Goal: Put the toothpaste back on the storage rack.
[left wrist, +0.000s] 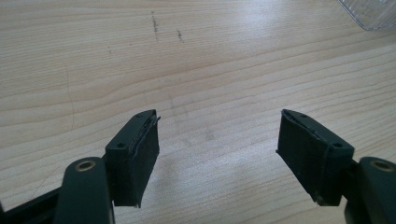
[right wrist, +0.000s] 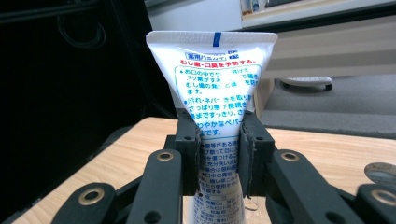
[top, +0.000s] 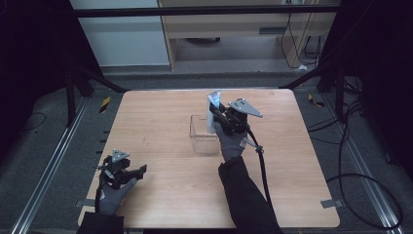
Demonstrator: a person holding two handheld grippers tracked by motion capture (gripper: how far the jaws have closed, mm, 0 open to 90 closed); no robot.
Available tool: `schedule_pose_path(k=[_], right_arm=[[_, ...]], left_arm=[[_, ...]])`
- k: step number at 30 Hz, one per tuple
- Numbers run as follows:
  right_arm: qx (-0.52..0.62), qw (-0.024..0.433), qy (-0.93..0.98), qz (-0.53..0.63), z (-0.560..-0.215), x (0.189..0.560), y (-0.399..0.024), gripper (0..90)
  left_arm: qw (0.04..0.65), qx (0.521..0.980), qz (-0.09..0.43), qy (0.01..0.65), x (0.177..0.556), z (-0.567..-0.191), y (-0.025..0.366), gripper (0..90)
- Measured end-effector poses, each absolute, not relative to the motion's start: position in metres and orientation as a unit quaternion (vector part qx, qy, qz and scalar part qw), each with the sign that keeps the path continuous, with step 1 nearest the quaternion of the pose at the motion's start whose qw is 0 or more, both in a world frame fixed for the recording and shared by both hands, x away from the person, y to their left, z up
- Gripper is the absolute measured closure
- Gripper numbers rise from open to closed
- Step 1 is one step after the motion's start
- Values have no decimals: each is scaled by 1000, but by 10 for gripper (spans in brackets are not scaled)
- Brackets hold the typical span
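High view: the wooden counter (top: 165,122) takes up the middle, pale and bare over most of its top. Near its centre stands a clear plastic container (top: 203,135), open at the top. At the container's far right corner a white tube (top: 213,114) stands upright with its flat crimped end up, and its lower part seems to reach down inside the container, though the clear walls make that hard to judge. The right gripper (top: 220,117) holds this tube from the right side, a gloved hand (top: 231,142) behind it. The left gripper (top: 139,171) rests low at the near left corner of the counter, well apart from the container.

Right gripper view: both fingers (right wrist: 188,149) press against the tube (right wrist: 212,79) about halfway up, closed onto it, with blue and red print on its white face.

Left gripper view: the fingers (left wrist: 135,156) stand wide apart over bare wood, with nothing between them. A corner of the container (left wrist: 371,13) shows at the upper right.
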State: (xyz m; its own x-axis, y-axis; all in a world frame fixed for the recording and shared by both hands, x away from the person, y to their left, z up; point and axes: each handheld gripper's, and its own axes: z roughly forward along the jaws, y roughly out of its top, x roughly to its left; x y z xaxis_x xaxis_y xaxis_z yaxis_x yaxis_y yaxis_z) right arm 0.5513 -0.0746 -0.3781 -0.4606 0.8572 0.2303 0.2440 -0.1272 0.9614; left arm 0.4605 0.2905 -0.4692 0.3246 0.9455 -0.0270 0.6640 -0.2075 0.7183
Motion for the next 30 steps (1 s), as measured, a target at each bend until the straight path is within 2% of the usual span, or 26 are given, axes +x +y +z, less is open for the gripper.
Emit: schedule_pose_path(k=[30], right_arm=[[472,250,652,538,-421,561,-60,714]], left_arm=[[326,746,217,539,460,-469,290,283]])
